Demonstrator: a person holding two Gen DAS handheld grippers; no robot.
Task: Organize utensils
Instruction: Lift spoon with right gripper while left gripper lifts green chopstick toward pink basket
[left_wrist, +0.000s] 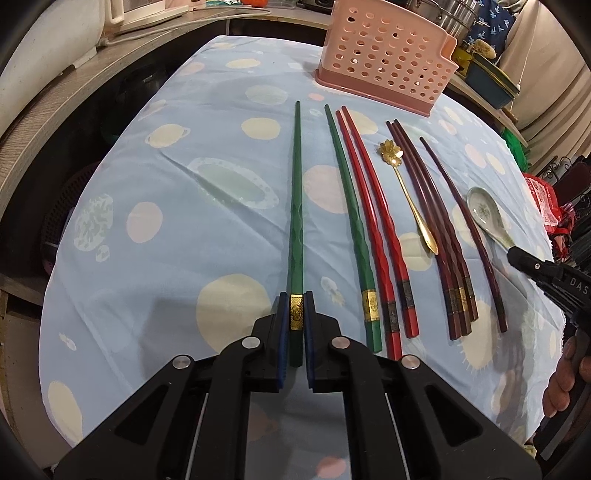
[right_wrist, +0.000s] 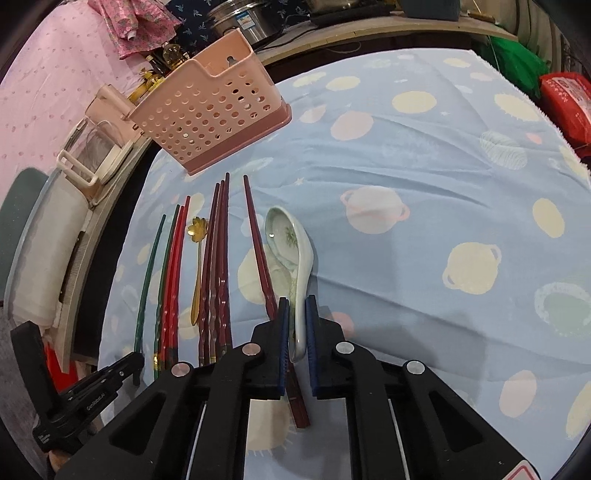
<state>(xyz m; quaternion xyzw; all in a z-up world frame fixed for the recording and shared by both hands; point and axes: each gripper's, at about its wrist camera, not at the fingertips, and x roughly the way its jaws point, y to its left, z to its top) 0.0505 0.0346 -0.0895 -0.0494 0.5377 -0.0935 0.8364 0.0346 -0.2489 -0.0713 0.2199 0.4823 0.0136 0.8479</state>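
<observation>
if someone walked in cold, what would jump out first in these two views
Each gripper brackets a utensil: the left gripper has its pads against the gold band of a green chopstick, and the right gripper straddles the handle of the white ceramic spoon. Between them, red chopsticks, dark maroon chopsticks and a gold flower spoon lie in a neat row on the planet-print cloth. The pink perforated holder stands at the far edge.

The right gripper (right_wrist: 296, 301) straddles the ceramic spoon (right_wrist: 291, 254) handle beside a dark red chopstick (right_wrist: 258, 251).
</observation>
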